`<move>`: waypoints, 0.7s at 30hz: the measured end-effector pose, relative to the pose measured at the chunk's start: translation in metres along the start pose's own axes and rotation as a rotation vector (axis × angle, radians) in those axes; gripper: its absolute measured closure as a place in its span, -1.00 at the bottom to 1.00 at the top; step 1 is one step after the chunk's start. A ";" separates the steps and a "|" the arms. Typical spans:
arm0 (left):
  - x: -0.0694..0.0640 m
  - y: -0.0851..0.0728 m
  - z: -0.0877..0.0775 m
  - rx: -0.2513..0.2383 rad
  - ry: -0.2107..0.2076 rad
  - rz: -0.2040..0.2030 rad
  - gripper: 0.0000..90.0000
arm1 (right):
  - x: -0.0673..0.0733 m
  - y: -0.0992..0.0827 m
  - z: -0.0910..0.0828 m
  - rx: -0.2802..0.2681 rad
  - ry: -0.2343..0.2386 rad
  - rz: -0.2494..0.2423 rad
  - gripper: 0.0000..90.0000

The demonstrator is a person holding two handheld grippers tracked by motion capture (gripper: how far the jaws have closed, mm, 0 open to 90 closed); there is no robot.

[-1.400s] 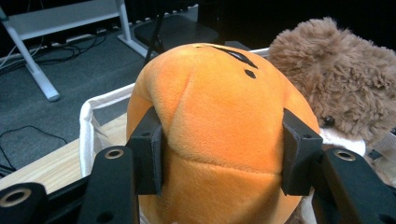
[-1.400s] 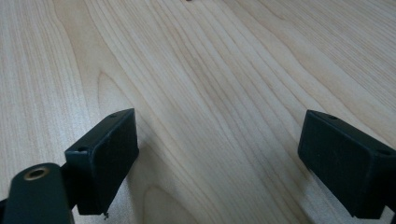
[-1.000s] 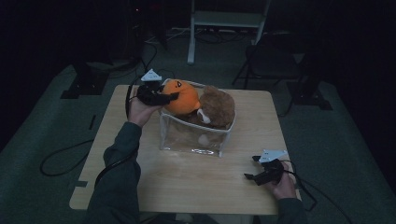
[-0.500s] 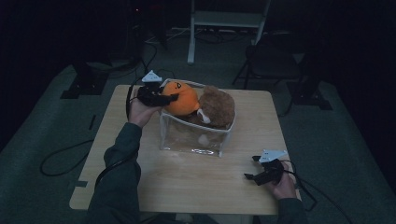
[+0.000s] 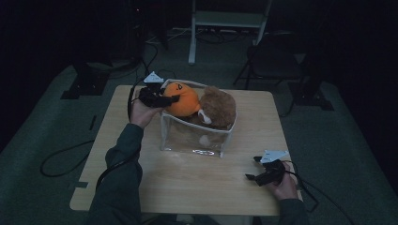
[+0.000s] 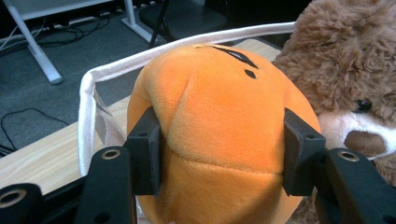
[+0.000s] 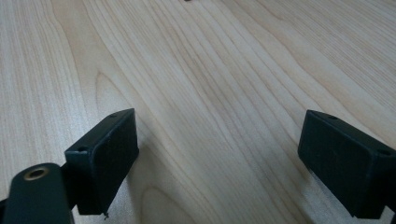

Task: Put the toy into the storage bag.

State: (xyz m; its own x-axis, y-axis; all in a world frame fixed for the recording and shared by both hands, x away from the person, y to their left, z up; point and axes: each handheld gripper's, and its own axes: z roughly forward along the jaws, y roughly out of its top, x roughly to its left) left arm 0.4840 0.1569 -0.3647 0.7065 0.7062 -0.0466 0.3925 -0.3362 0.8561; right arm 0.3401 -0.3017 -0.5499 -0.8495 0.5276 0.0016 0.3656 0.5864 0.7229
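The left gripper (image 6: 219,154) has its jaws pressed against both flanks of the orange plush toy (image 6: 219,140), denting the soft fabric and so clamping it; the right gripper (image 7: 219,163) has its jaws spread wide over bare wood with nothing between them. The wooden table (image 5: 141,187) is the largest thing here, and its surroundings are so dark that the floor, chair and frame behind are hard to make out. On it stands a clear pouch (image 5: 187,138) with a white-edged rim, open at the top. Inside sit the orange toy at the left and a brown teddy bear (image 5: 218,108) touching it at the right; both rise above the rim, and their lower parts show only faintly through the plastic. In the left gripper view the bear is cut off at the right edge, and the toy's underside is hidden by the jaws. The toy is roundish with no clear long axis; its dark face marks lie on top, turned away from the gripper. The right gripper rests near the table's near right corner, well apart from the pouch.
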 end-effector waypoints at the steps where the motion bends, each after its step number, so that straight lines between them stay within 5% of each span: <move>1: 0.000 0.000 0.001 0.002 0.001 -0.002 -0.04 | 0.000 0.000 0.000 0.000 0.000 0.000 -0.74; 21: 0.002 -0.002 0.004 0.007 -0.013 -0.027 -0.17 | 0.000 0.000 0.000 0.000 -0.001 0.000 -0.74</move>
State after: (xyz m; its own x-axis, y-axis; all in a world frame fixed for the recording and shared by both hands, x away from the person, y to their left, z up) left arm 0.4871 0.1561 -0.3683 0.7033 0.7068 -0.0761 0.4155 -0.3218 0.8508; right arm 0.3401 -0.3017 -0.5499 -0.8491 0.5283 0.0014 0.3659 0.5861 0.7229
